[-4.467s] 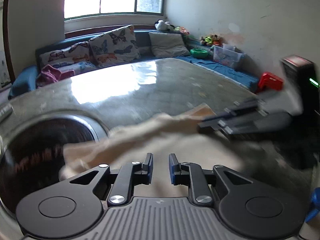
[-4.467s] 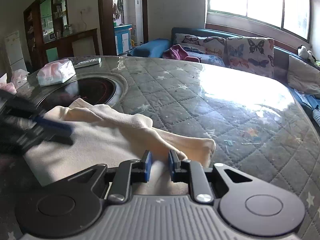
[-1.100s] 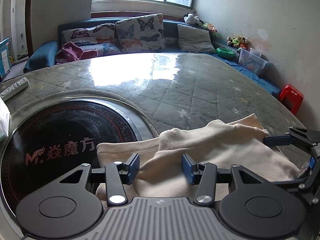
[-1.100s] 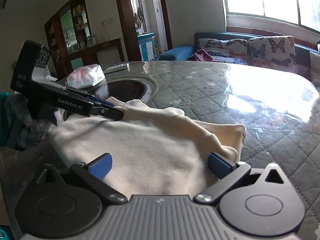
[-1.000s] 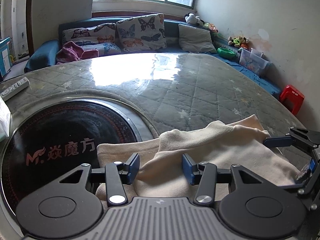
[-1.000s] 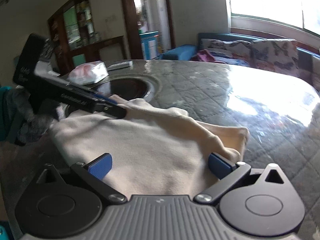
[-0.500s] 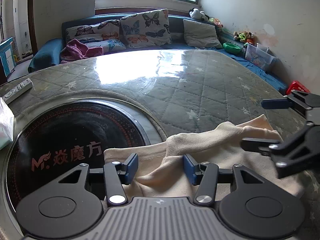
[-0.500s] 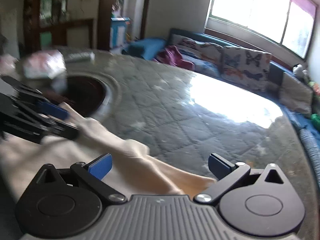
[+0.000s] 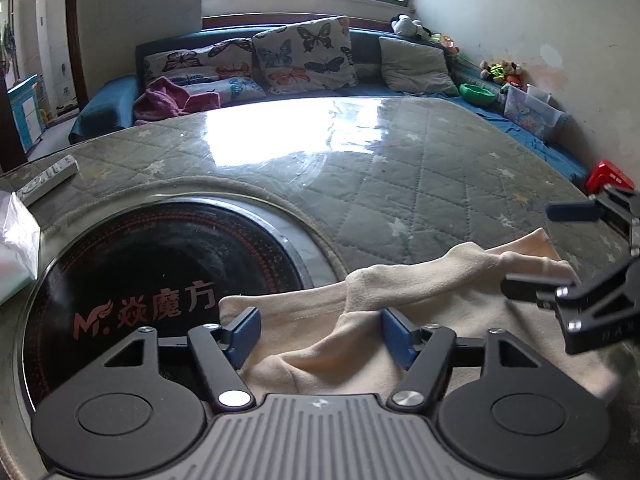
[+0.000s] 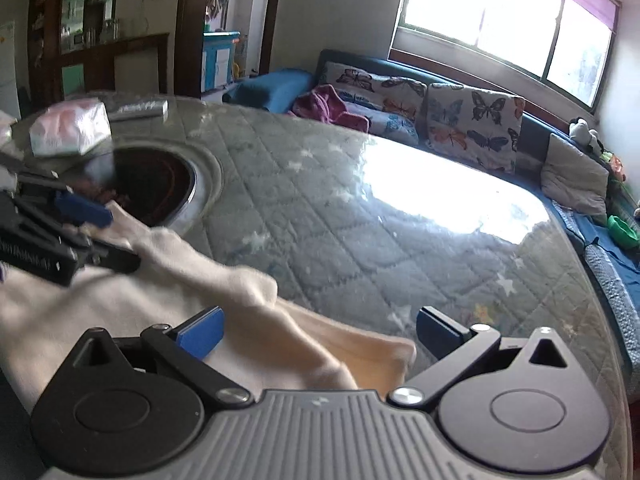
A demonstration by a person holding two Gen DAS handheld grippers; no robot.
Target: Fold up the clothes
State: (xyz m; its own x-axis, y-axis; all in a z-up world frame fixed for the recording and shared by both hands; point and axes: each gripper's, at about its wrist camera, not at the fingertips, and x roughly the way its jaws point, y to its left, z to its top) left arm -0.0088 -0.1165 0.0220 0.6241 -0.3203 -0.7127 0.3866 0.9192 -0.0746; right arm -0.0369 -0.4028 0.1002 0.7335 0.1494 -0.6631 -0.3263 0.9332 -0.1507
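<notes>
Left gripper (image 9: 320,334): jaws spread wide, gripping nothing; cream garment (image 9: 432,308) lies bunched between and just ahead of them, partly doubled over, long axis running across the jaws toward the right gripper (image 10: 320,332). That one is likewise wide open and empty (its view is motion-blurred), with a garment corner directly under it. Ahead-left of the left jaws: black hotplate disc (image 9: 152,264), cloth edge overlapping it. Beyond: quilted table cover (image 9: 420,168), tissue pack (image 10: 70,128).
</notes>
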